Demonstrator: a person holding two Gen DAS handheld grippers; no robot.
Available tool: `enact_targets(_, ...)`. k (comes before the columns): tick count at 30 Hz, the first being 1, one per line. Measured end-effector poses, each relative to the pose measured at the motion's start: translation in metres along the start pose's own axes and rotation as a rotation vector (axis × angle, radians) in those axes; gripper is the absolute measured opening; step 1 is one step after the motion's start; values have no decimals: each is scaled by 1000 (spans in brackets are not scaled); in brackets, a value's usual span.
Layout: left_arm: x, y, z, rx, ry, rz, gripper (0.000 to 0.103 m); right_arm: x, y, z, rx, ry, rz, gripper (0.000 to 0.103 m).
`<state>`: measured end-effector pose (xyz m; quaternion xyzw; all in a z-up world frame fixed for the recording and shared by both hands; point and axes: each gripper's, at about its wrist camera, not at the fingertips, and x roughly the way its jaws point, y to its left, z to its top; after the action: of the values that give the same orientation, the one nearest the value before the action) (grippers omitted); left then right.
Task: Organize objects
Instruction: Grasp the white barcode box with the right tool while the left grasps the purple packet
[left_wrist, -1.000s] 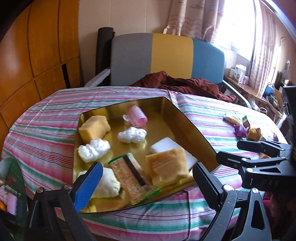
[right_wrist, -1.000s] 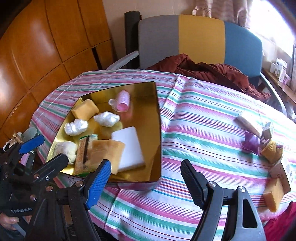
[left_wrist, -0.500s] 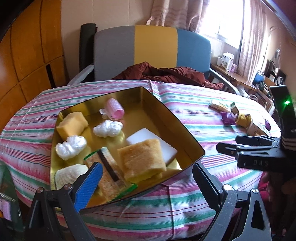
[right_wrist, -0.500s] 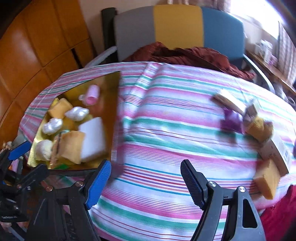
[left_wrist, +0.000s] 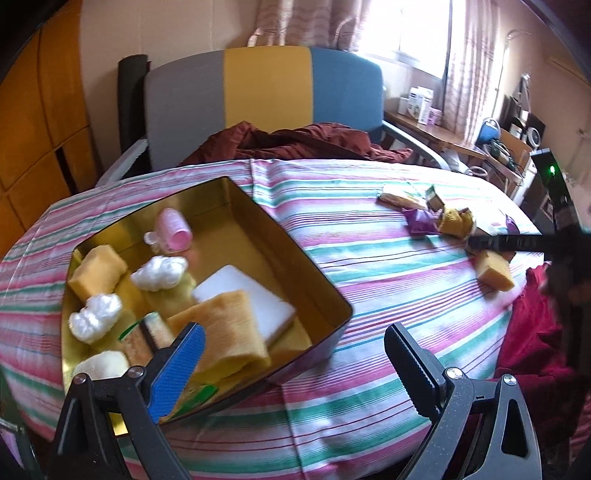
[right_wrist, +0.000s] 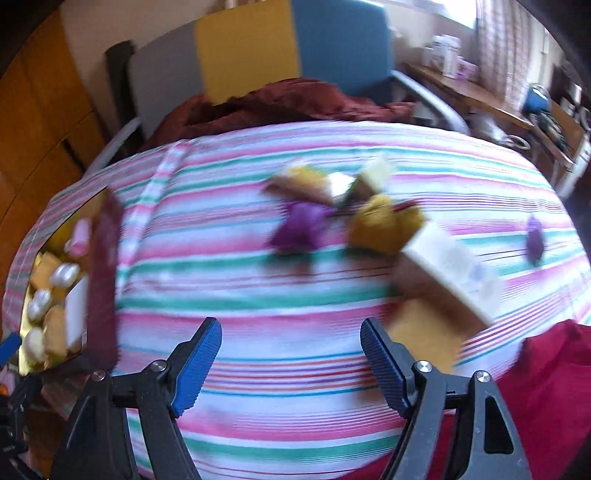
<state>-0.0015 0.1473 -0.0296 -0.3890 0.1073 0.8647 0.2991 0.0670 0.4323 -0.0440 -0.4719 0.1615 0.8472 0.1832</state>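
Note:
A gold tin box (left_wrist: 325, 288) sits on the striped tablecloth at the left, also in the right wrist view (right_wrist: 107, 266). It holds a pink roller (left_wrist: 171, 230), yellow sponges, white cotton puffs and a white block. My left gripper (left_wrist: 295, 354) is open and empty at the box's near corner. My right gripper (right_wrist: 291, 354) is open and empty over the cloth. Loose items lie ahead of it: a purple wrapper (right_wrist: 301, 229), a mustard pouch (right_wrist: 384, 221), a white box (right_wrist: 450, 273), a yellow sponge (right_wrist: 424, 332).
A grey, yellow and blue chair (left_wrist: 266, 96) with a maroon cloth (left_wrist: 295, 140) stands behind the table. A small purple piece (right_wrist: 533, 240) lies at the far right. A red garment (right_wrist: 554, 369) is at the near right edge. Wooden cabinets stand on the left.
My right gripper has swung right, from facing the tin box to facing the loose items; its view is blurred by motion. The left gripper's view has also turned right, with the box now further left.

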Motion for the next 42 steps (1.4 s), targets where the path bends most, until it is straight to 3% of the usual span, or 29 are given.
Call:
enact_targets(10,13,-31,13,74,7,-61,98,9,-82,40,-7,38,-206,80)
enact_targets(16,25,-52,23,116,21,-93,99,36,-98,47,-59,108,-255,83)
enact_targets(22,44,-70,34,143,53,-113,99,53,-106,40,-50,137,-218,79)
enact_targets(26,56,-81,44,140,69,-127,99,53,-118,38,1,115,-216,51)
enact_targets(34,93,-117,74,124,78,-172,99,54,-131,41,61,98,-261,50)
enact_targets(42,151,-140,107,57,169,-222,99,56,-135,42,77,101,-247,51)
